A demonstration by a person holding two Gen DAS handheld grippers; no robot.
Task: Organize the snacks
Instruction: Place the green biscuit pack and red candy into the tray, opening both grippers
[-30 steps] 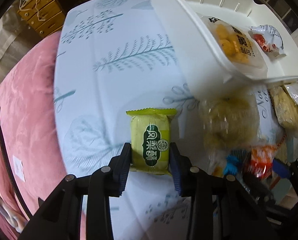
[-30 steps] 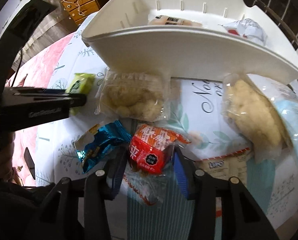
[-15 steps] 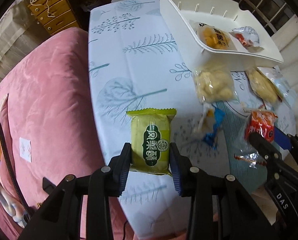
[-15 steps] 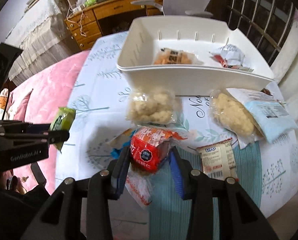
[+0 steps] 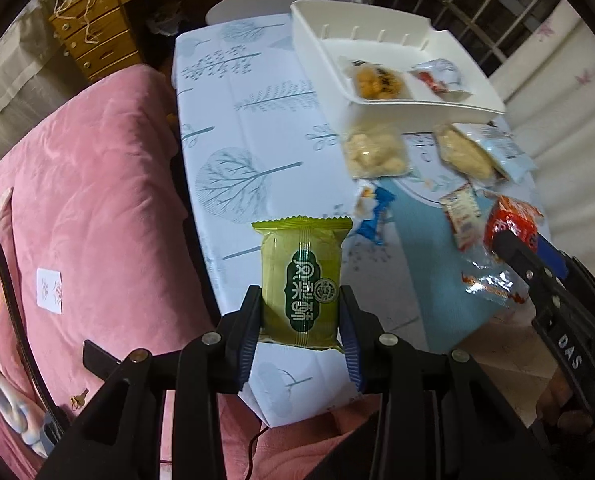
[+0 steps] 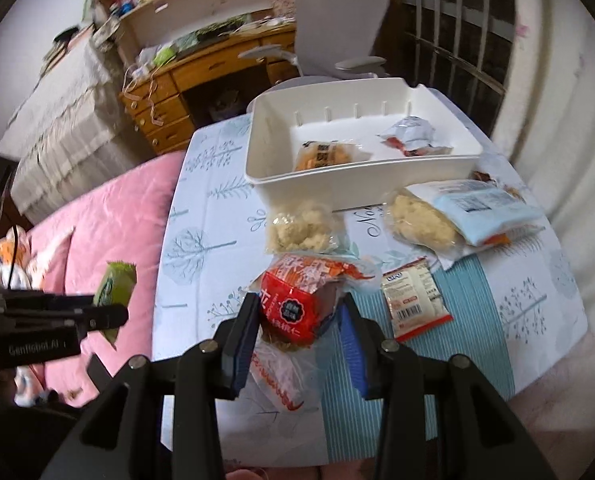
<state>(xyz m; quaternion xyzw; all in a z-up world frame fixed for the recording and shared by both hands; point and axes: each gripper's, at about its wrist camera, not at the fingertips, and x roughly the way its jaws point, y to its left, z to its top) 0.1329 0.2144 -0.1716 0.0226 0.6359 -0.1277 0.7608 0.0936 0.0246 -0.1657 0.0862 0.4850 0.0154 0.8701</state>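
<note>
Both tongs are gripping snacks, the left gripper (image 5: 301, 320) a green pastry packet (image 5: 302, 280) and the right gripper (image 6: 299, 330) a red packet (image 6: 297, 304), ready for the white bin (image 6: 361, 188).

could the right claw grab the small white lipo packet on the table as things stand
Probably not yet. The right claw is already shut on a red snack packet, so it has no free grip. The white Lipo packet itself lies uncovered on the table just beside it, with nothing over it.

Blue-wrapped snack (image 5: 371, 210) blurred in left wrist view, hidden behind red packet (image 6: 297, 300) in right; contents perhaps crackers. Orange packet (image 6: 497, 239) mostly covered by pale-blue bag (image 6: 485, 210).
</note>
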